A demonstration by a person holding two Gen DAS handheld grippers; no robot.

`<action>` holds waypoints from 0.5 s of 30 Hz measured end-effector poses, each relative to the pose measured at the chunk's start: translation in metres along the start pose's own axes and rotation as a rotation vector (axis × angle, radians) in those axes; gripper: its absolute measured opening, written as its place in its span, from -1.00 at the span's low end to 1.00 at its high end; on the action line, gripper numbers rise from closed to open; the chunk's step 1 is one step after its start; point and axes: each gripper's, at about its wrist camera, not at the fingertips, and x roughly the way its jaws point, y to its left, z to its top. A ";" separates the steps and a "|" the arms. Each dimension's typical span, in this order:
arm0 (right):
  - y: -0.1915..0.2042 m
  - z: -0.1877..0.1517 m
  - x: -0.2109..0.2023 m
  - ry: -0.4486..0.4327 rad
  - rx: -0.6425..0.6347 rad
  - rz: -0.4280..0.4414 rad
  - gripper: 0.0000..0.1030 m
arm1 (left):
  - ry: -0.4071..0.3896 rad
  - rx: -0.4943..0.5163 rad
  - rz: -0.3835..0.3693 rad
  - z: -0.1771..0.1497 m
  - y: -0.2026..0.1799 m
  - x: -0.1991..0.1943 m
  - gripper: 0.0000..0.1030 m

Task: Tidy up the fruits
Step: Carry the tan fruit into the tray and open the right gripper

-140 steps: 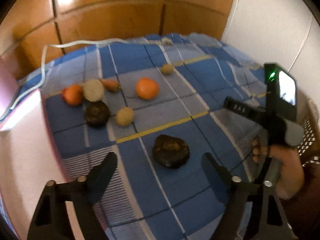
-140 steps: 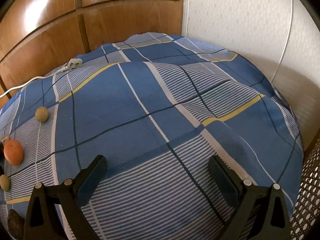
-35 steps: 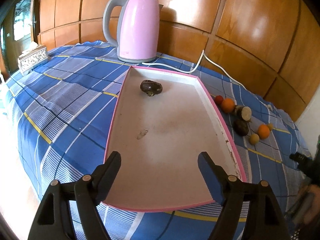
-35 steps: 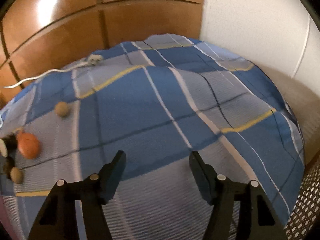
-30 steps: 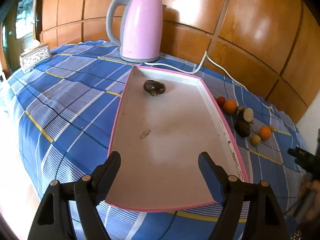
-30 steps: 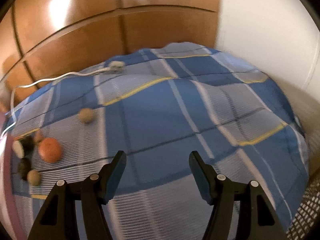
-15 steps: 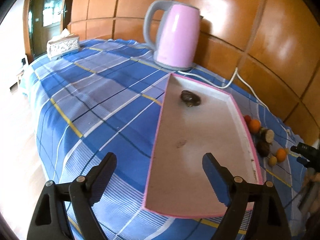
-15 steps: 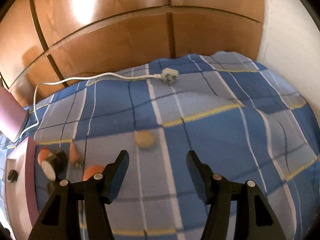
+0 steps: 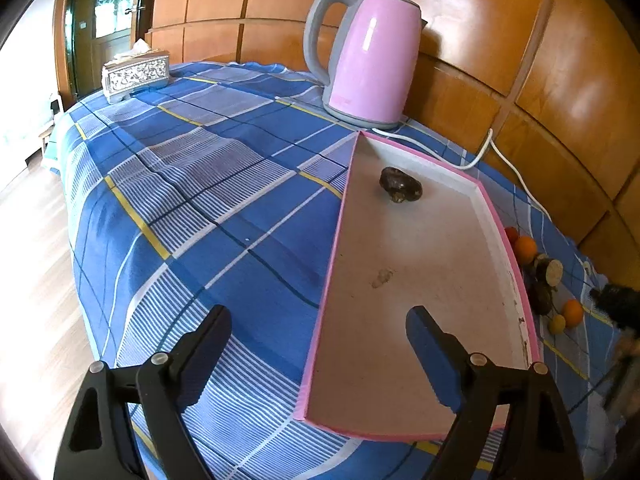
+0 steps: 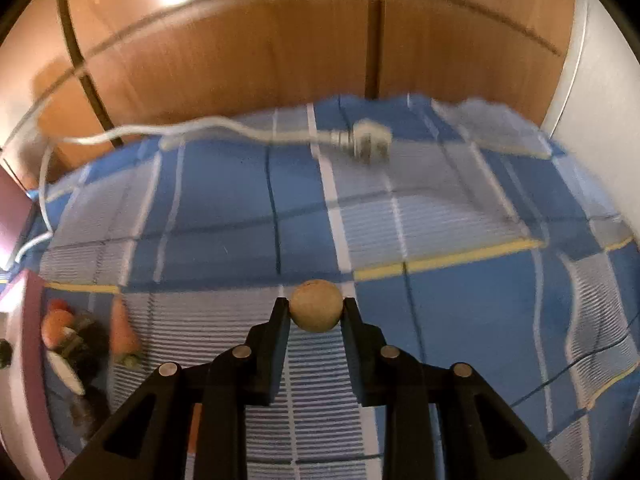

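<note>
In the right wrist view my right gripper (image 10: pixel 316 307) is shut on a small round tan fruit (image 10: pixel 316 311) on the blue checked cloth. A cluster of fruits (image 10: pixel 80 344), orange and dark, lies to its left beside the tray edge. In the left wrist view my left gripper (image 9: pixel 320 340) is open and empty above the near end of a pink-rimmed tray (image 9: pixel 496 224). One dark fruit (image 9: pixel 401 190) lies in the tray's far part. Several fruits (image 9: pixel 548 280) lie on the cloth right of the tray.
A pink kettle (image 9: pixel 368 56) stands behind the tray, its white cord (image 10: pixel 208 130) and plug (image 10: pixel 366 140) trailing along the wooden wall. A tissue box (image 9: pixel 134 74) sits at the far left. The table edge and floor lie at left.
My right gripper has moved in on the tan fruit and shut on it. My left gripper has drifted left and stays open over the tray's near end.
</note>
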 end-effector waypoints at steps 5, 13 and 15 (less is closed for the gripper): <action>0.020 0.001 -0.051 -0.113 -0.037 0.123 -0.50 | 0.001 -0.006 -0.014 -0.001 0.000 -0.001 0.75; 0.122 -0.034 -0.085 -0.049 -0.268 0.463 -0.50 | 0.003 -0.021 -0.018 -0.002 0.006 -0.004 0.77; 0.155 -0.048 -0.085 -0.006 -0.330 0.520 -0.50 | 0.002 -0.028 -0.019 -0.002 0.008 -0.004 0.77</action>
